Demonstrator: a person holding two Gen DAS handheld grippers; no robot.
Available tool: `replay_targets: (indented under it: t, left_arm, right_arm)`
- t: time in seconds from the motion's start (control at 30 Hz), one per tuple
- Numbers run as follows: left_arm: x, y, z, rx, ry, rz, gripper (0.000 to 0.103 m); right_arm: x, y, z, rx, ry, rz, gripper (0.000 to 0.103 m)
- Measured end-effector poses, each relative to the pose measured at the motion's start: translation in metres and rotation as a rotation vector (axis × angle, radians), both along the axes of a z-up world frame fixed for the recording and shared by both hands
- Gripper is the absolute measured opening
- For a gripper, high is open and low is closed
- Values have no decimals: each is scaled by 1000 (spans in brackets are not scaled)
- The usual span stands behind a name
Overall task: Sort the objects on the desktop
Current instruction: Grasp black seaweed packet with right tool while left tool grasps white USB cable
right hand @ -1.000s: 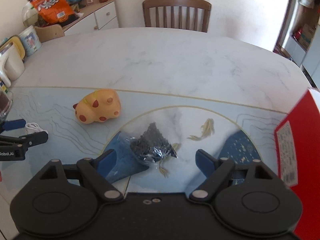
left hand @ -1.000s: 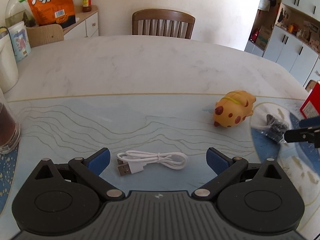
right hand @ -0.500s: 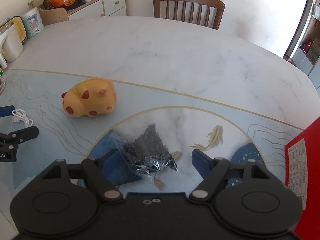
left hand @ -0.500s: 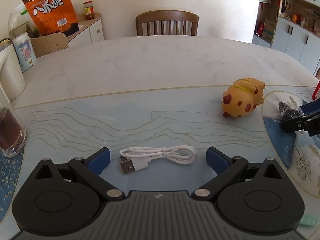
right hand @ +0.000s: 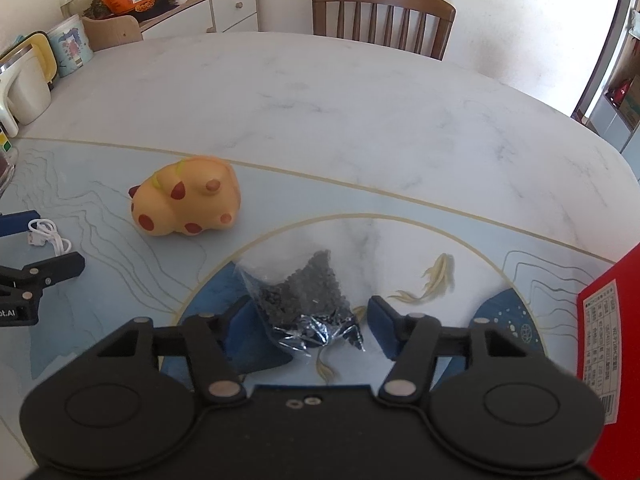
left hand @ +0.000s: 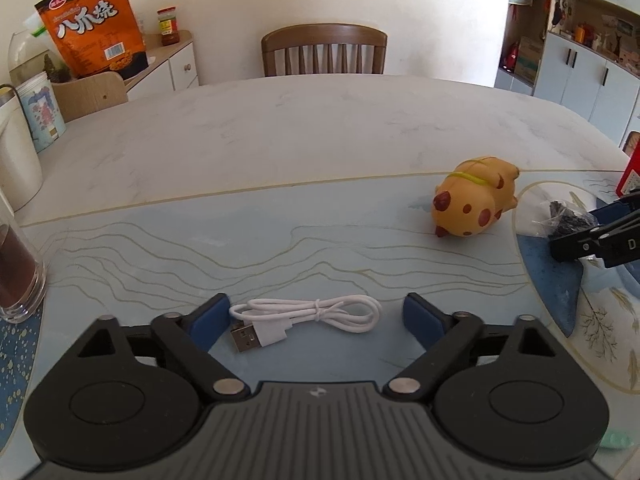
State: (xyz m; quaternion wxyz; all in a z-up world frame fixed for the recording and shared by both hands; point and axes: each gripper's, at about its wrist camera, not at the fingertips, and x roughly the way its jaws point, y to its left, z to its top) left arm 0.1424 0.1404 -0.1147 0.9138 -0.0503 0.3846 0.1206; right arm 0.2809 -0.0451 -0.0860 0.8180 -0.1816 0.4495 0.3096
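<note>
Marble-patterned table (left hand: pixel 280 152) with a blue printed mat across the lower half of both frames, a wooden chair (left hand: pixel 324 50) at top centre. Step in hand, judged: a double pick-up, left gripper (left hand: pixel 316 316) closing around the coiled white USB cable (left hand: pixel 308 314) at bottom centre, pads not yet pressing, right gripper (right hand: pixel 306 320) closing around the clear bag of dark granules (right hand: pixel 308 300) at lower centre, pads just beside it, not yet pinching; next, finishing both squeezes before lifting. Spotted yellow toy (right hand: pixel 186 202) untouched between them; glass (left hand: pixel 18 272) of dark stuff at left edge; red box (right hand: pixel 608 352) at right, contents unseen.
</note>
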Motion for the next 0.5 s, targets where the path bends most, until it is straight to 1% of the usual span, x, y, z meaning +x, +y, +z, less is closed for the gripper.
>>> replay_targets:
  t: [0.03,0.07,0.1,0.13,0.2,0.27,0.5]
  left_arm:
    - [0,-1,1,1,-2,-7,85]
    - [1,-1,1,1,-1,-10,83]
    - [1,-2,2,1,0,-10,82]
    - [1,-2,2,2,0,-11,79]
    - [2,-2,3,1,0,-16,79]
    - [2,-2,3,-2,2,-15,78]
    - [2,-5,4,-16,5,-21,78]
  right_arm:
    - [0,0,0,0,0,1,57]
    - [0,0,0,2,0,2,53]
    - [-1,0,0,0,-3,1,52]
    - [-1,0,0,-2,-4,2,51]
    - [-2,1,1,-4,-3,-1,44]
    - [-3,1,2,-7,-2,-3,39]
    - [-5,-8,10,9,-3,-23,36]
